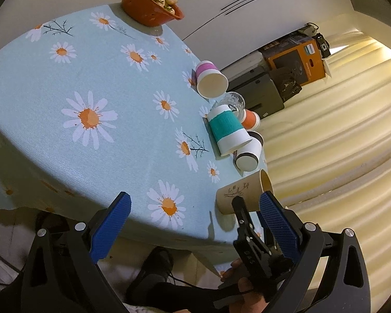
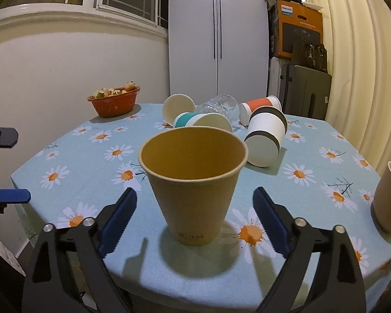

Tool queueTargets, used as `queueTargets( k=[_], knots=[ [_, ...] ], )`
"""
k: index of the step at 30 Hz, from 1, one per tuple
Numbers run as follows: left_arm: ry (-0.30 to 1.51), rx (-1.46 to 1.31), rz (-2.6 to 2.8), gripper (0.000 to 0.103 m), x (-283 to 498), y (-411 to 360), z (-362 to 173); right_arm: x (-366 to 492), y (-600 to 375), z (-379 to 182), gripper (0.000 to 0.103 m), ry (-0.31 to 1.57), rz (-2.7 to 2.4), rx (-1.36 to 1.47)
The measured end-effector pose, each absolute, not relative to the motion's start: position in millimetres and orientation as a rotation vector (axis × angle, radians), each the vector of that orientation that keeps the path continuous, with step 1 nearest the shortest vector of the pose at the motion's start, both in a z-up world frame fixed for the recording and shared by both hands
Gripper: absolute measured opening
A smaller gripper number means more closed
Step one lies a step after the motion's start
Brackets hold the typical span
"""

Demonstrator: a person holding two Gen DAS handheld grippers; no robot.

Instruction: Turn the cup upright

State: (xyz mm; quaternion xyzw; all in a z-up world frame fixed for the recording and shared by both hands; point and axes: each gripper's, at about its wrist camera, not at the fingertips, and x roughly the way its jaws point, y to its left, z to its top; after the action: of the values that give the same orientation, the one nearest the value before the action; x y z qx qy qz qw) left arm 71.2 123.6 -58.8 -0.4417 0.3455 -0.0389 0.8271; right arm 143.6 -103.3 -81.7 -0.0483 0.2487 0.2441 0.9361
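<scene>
A brown paper cup [image 2: 193,182] stands upright on the daisy tablecloth [image 2: 78,156], between the open blue fingers of my right gripper [image 2: 195,203], which do not touch it. It also shows in the left wrist view [image 1: 243,191], with the right gripper beside it. My left gripper [image 1: 195,208] is open and empty at the table's near edge. Behind lie several cups on their sides: a teal-banded one [image 2: 200,121], a black-banded one [image 2: 266,138], an orange-banded one [image 2: 258,108], a white one [image 2: 177,105] and a clear glass [image 2: 219,107].
An orange basket of food [image 2: 114,101] stands at the far left of the table. Another beige cup [image 2: 389,198] stands upright at the right edge. A white cabinet [image 2: 216,39], a suitcase [image 2: 305,91] and curtains lie beyond the table.
</scene>
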Motion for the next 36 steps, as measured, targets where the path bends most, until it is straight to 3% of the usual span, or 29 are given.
queueTargets(
  k=[2, 18, 36],
  knots=[
    [0.731, -0.93, -0.085, 0.096, 70.8, 121.8, -57.8, 141.5, -105.1, -77.8, 0.098, 0.525, 0.499, -0.099],
    [0.628, -0.737, -0.174, 0.096, 39.7, 93.5, -22.1, 84.5, -157.3, -0.5, 0.098, 0.447, 0.534, -0.103],
    [0.501, -0.263, -0.164, 0.096, -29.2, 35.1, 41.3, 35.8, -212.3, 59.7, 0.098, 0.41, 0.605, -0.118]
  ],
)
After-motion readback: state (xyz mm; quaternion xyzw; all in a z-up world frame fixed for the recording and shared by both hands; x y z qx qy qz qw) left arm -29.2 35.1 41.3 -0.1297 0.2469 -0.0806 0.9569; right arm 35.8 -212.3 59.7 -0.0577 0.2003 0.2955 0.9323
